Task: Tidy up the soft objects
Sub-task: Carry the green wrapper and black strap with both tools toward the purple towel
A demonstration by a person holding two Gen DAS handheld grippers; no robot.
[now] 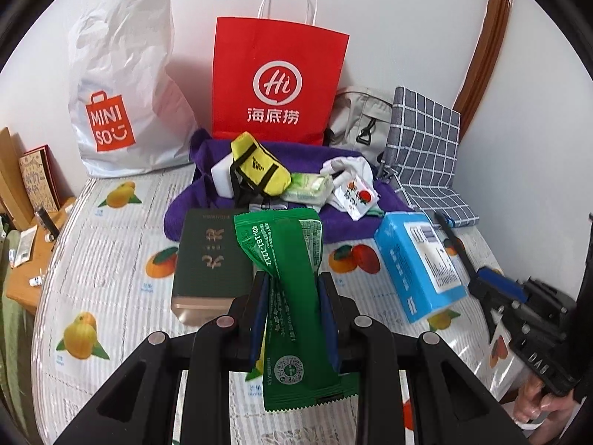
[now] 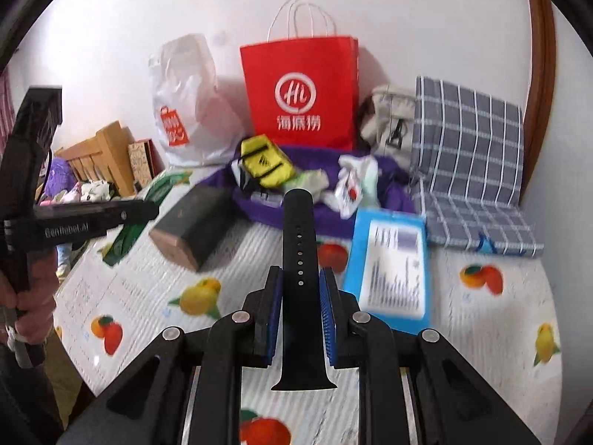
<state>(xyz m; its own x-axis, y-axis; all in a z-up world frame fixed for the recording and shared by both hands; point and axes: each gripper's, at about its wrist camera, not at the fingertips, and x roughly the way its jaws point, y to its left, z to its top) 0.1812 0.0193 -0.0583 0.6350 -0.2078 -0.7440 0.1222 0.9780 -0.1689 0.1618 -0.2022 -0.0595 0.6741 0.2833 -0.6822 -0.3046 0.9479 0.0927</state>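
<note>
In the left wrist view my left gripper (image 1: pixel 292 282) is shut on a green foil packet (image 1: pixel 281 252), which it holds off the bed. My right gripper (image 2: pixel 301 274) is shut on a black watch strap (image 2: pixel 298 222) that sticks out forward between its blue pads. Beyond both lies a purple towel (image 1: pixel 333 224) bearing a yellow pouch (image 1: pixel 263 168), a green tissue pack (image 1: pixel 309 187) and white socks (image 1: pixel 352 189). The right gripper (image 1: pixel 481 282) shows at the right edge of the left wrist view. The left gripper (image 2: pixel 150 210) shows at the left of the right wrist view.
A red paper bag (image 1: pixel 278 81) and a white plastic bag (image 1: pixel 126 89) stand against the wall. A dark green tin (image 1: pixel 207 259) and a blue box (image 1: pixel 418 263) lie on the fruit-print bedcover (image 1: pixel 111 259). At the right sit a checked grey cushion (image 1: pixel 426 141) and a beige bag (image 1: pixel 359 118).
</note>
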